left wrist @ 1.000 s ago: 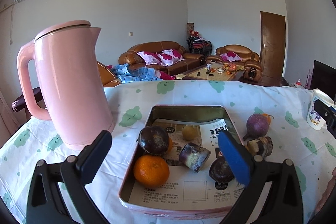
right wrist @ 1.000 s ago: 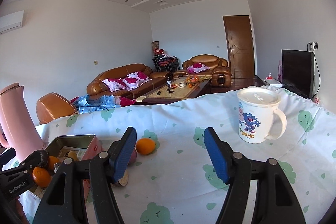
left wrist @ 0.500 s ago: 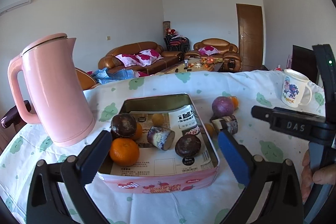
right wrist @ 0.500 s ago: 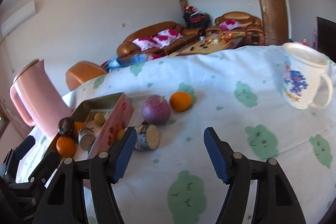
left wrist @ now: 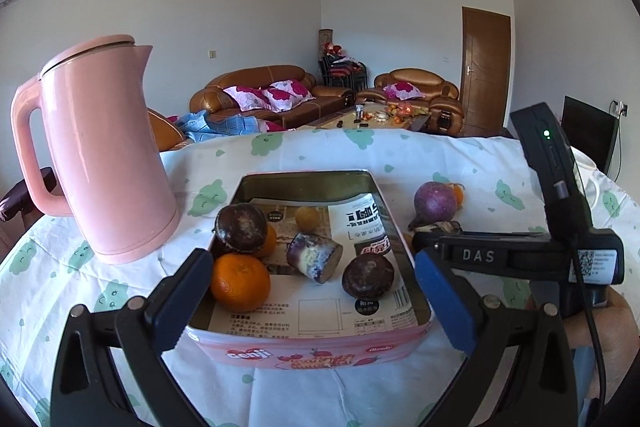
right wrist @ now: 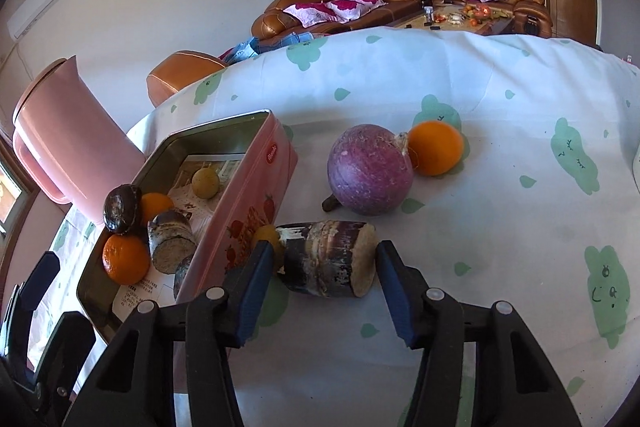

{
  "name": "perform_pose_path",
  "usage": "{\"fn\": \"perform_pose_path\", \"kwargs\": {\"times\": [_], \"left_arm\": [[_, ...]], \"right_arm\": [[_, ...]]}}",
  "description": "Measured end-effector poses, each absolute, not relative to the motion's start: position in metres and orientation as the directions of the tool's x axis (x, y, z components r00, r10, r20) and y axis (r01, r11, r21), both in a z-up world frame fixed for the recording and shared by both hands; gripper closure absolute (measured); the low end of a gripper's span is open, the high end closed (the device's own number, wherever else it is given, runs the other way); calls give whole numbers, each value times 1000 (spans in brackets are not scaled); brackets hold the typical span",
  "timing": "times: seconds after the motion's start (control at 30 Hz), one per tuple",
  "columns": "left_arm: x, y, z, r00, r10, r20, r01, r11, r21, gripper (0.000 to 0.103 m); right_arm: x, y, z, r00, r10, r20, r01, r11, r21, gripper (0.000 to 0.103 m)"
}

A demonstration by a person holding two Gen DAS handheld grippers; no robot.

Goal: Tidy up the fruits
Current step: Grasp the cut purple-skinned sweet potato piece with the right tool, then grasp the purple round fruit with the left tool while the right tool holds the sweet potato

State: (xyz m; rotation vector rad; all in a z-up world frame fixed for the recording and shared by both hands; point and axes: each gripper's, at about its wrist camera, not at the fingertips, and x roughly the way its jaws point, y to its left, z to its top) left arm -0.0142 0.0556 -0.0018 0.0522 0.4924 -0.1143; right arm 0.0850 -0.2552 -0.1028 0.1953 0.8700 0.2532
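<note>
A pink tin box holds an orange, two dark round fruits, a cut sugarcane piece and a small yellow fruit. My left gripper is open, hovering over the tin's near end. On the cloth beside the tin lie a sugarcane piece, a small yellow fruit, a purple round fruit and an orange. My right gripper is open with its fingers on either side of the loose sugarcane piece, apart from it.
A tall pink kettle stands left of the tin. The table has a white cloth with green prints. Its far edge drops toward sofas. A white mug's edge sits behind the right gripper body.
My right gripper dropped down and forward until its fingers flank the loose sugarcane piece. My left gripper swung and pulled back slightly, staying open over the tin.
</note>
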Motion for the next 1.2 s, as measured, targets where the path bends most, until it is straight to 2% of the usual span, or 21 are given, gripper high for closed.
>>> {"fn": "perform_pose_path", "kwargs": {"times": [0.3,0.67,0.83,0.87,1.2], "left_arm": [[-12,53,-1,873,-108,-476,139,990,29,0],[-11,55,-2,865,-117,-487,142,990,13,0],[-13,54,-2,866,-133,-481,156,988,9,0],[-13,54,-2,865,-139,-482,161,987,6,0],[-5,44,-4,844,-165,-510,192,981,0,0]], "right_arm": [[88,-254,-102,595,318,-738,-201,948,247,49],[91,-262,-98,627,252,-737,-149,968,204,50],[85,-264,-97,609,253,-752,-166,968,191,56],[83,-269,-95,617,254,-745,-160,967,197,60],[72,-341,-78,720,183,-669,-4,965,261,61]]}}
